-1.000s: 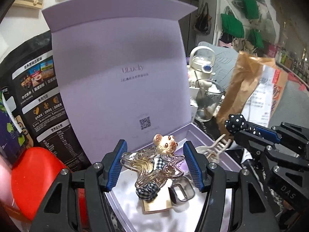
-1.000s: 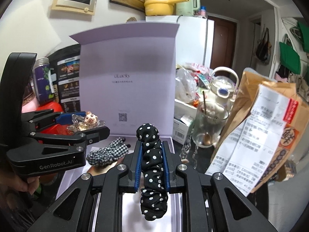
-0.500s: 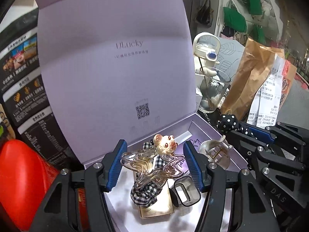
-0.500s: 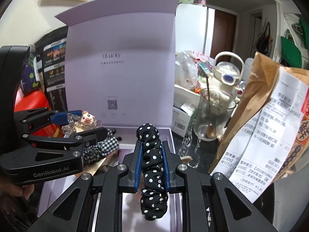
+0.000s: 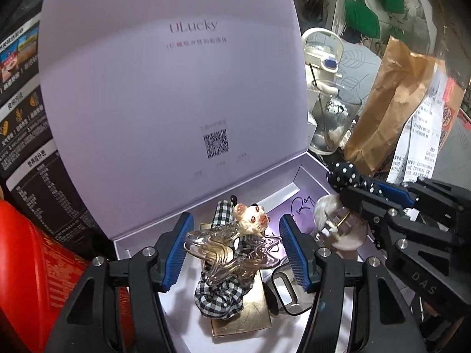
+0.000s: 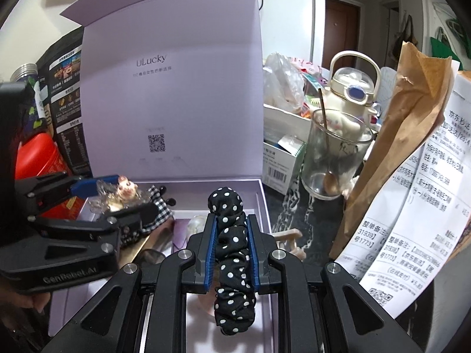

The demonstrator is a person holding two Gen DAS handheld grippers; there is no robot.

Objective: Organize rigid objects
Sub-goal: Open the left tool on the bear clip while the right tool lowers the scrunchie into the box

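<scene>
Both tools lower, one accessory each

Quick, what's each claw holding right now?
Left gripper: closed on the clear wavy hair clip with a little bear head.
Right gripper: shut on the black white-dotted fabric scrunchie.

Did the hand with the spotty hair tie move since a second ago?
Yes. The right gripper, shut on the spotty hair tie, has come closer and lower toward the purple box, whose lid looks bigger now.

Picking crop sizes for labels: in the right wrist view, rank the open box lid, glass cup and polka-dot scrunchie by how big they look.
1. box lid
2. glass cup and polka-dot scrunchie: similar; the scrunchie's nearness makes ranking unsure.
</scene>
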